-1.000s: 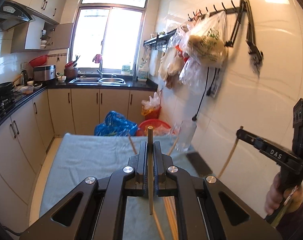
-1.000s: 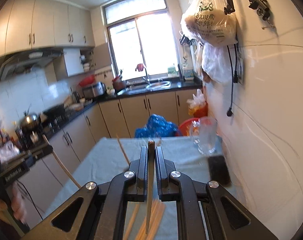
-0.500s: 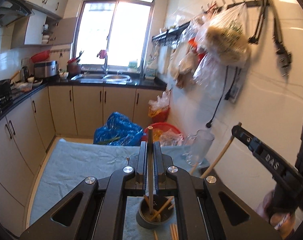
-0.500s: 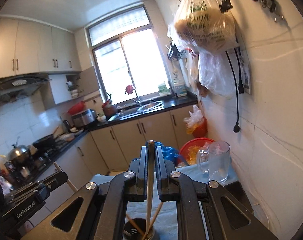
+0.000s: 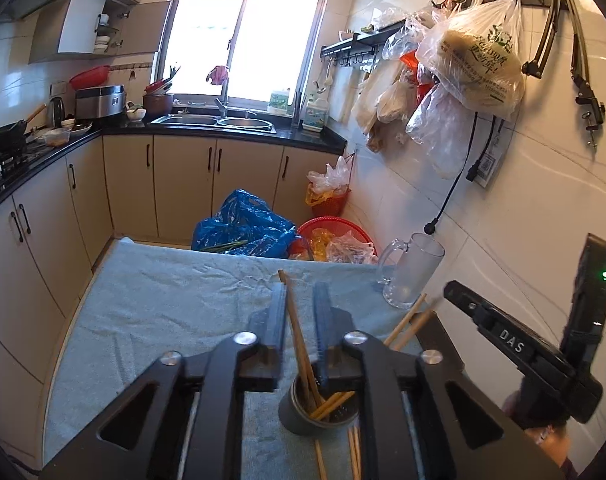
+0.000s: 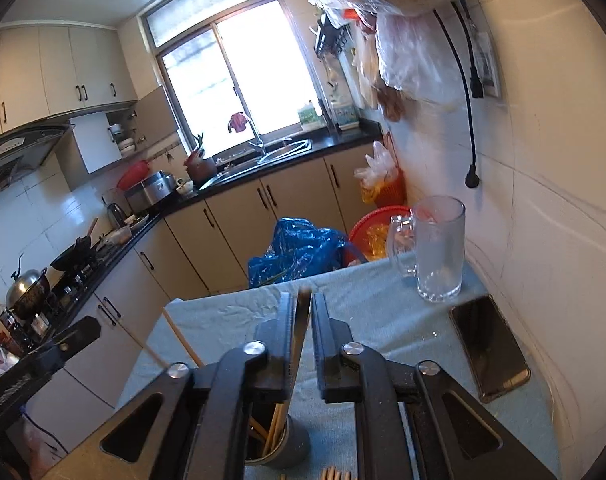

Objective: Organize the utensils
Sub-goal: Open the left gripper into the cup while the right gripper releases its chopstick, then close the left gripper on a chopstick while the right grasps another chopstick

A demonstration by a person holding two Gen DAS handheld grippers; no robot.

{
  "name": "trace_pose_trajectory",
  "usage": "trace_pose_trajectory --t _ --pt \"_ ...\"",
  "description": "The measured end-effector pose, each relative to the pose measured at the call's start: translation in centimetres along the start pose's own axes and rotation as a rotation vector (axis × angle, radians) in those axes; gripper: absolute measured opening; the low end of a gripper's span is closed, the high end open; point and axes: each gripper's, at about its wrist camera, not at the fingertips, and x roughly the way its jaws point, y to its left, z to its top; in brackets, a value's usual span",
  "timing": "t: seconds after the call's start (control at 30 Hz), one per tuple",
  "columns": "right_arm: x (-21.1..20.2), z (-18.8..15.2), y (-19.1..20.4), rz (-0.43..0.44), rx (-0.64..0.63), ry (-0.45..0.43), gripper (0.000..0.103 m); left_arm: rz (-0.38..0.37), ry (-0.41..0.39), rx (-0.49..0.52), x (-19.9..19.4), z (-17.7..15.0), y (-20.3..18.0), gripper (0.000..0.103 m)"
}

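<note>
A dark grey utensil cup stands on the blue-grey towel and holds several wooden chopsticks. My left gripper is open right above the cup; a chopstick leans loose between its fingers with its lower end in the cup. My right gripper hovers over the same cup, its jaws slightly parted around a chopstick that slants down into the cup. More chopsticks lie on the towel in front of the cup.
A clear glass mug stands at the towel's far right near the tiled wall. A black phone lies to the right of the cup. Beyond the table are a blue bag, a red basket and cabinets.
Both grippers came down over the cup with their chopsticks. The left jaws have opened and its chopstick now leans free in the cup. The right jaws have loosened.
</note>
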Motion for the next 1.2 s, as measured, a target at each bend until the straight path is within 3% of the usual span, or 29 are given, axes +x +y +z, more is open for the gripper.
trace_pose_trajectory --t 0.07,0.23,0.3,0.47,0.53,0.63,0.7,0.73,0.8,0.83,0.97,1.2 --pt "-0.7 0.0 -0.2 0.0 0.013 -0.01 0.041 -0.001 -0.019 -0.008 -1.5 0.0 0.2 0.025" --pt "-4.0 0.3 0.1 -0.007 -0.029 -0.033 0.042 -0.007 -0.057 -0.024 -5.8 -0.8 0.9 0.035" --pt "-5.5 0.1 0.2 -0.016 -0.059 -0.031 0.051 -0.007 -0.066 -0.031 -7.6 -1.5 1.4 0.038" --pt "-8.6 -1.6 -0.4 -0.052 -0.154 0.042 0.06 0.02 -0.027 -0.019 -9.9 -5.1 2.1 0.046" --pt "-9.2 -3.1 -1.2 -0.067 -0.188 0.098 0.062 0.024 0.016 -0.011 -9.5 -7.0 2.2 0.046" --pt "-9.5 -6.5 -2.8 -0.062 -0.204 0.209 0.062 -0.003 0.142 -0.016 -7.8 -11.4 2.3 0.046" --pt "-9.0 -10.3 -4.3 -0.045 -0.207 0.302 0.061 -0.019 0.219 -0.009 -6.3 -14.2 2.0 0.046" --pt "-8.7 -11.6 -4.7 -0.043 -0.207 0.328 0.057 -0.024 0.25 0.0 -5.6 -15.4 1.7 0.046" --pt "-7.6 -15.1 -6.1 -0.026 -0.17 0.406 0.036 -0.038 0.322 0.032 -3.7 -18.1 0.5 0.038" --pt "-7.0 -16.5 -6.6 -0.008 -0.137 0.437 0.034 -0.043 0.345 0.045 -2.9 -18.8 -0.1 0.033" --pt "-5.1 -19.1 -7.5 0.004 -0.1 0.473 0.032 -0.057 0.45 0.099 0.8 -21.6 -2.5 0.025" --pt "-1.8 -18.9 -6.8 0.002 -0.098 0.481 0.032 -0.046 0.5 0.1 4.8 -22.1 -3.9 0.023"
